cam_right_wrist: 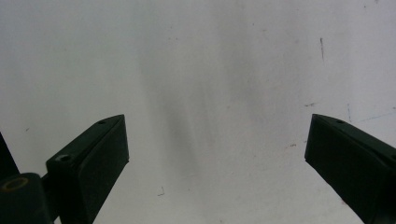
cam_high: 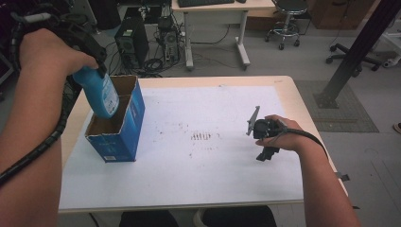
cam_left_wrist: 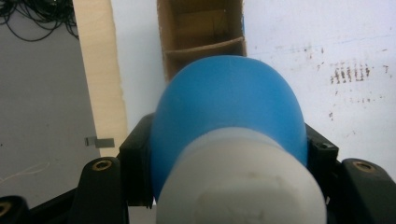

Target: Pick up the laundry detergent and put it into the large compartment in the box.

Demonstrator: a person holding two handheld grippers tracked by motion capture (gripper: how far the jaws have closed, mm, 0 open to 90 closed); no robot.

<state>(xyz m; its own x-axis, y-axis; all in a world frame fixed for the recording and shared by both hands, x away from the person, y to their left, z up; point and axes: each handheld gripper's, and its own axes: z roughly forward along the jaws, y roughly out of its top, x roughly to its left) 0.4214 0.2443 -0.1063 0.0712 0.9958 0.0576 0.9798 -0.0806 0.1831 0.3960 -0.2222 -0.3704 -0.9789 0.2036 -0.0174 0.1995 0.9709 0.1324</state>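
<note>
Blue bottle [cam_high: 100, 92] clamped in left gripper [cam_left_wrist: 229, 154], tilted base-first over cardboard box [cam_high: 135, 116] near table's [cam_high: 283, 90] left edge for insertion; right gripper [cam_high: 265, 137], jaws apart, idle near right edge.

The table [cam_high: 288, 94] has a light wood top. A big white sheet [cam_high: 213, 179] lies on it and covers most of it. A blue box [cam_high: 118, 130] stands on the sheet, at the sheet's left side. The box is open on top and brown inside. Right of the box, near the middle of the sheet, there are small dark marks [cam_high: 202, 136].
</note>
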